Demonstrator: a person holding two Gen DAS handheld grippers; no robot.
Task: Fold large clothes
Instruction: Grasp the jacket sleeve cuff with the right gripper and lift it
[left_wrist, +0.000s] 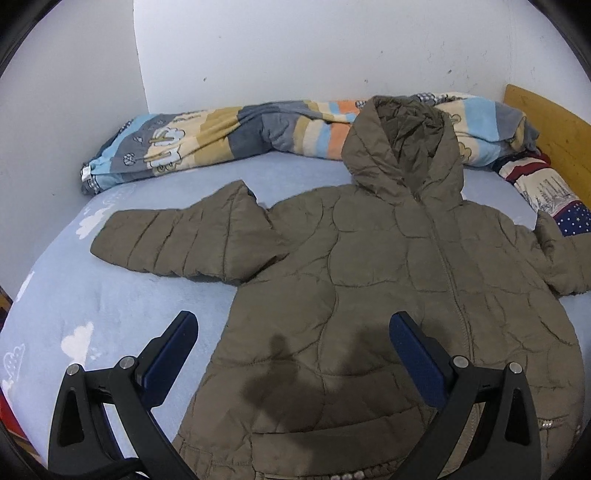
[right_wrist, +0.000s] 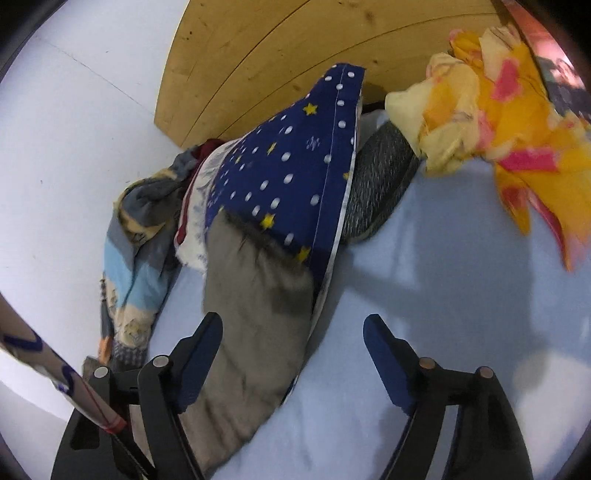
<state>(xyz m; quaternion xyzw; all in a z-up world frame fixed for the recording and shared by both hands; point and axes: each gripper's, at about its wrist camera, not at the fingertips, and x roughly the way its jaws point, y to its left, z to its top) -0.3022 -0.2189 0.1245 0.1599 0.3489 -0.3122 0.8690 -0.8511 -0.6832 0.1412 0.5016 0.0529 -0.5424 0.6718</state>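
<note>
A quilted olive-brown hooded jacket is laid flat, front up, on a bed covered by a pale blue sheet printed with white clouds. Its hood is propped against a rolled striped blanket that is set along the white wall, and one sleeve is spread out to the side. The left gripper is held above the lower part of the jacket, its jaws spread wide apart and nothing held between them; its shadow is cast on the fabric. In the right wrist view, the other sleeve is seen lying against a navy pillow dotted with white spots and yellow stars, which is leaned toward a wooden headboard. The right gripper is held just above the sheet, its jaws wide open and empty, with one finger beside the sleeve; whether it touches cannot be told. A yellow and pink cloth is heaped near the headboard, and a grey knitted item is tucked beside the pillow.
</note>
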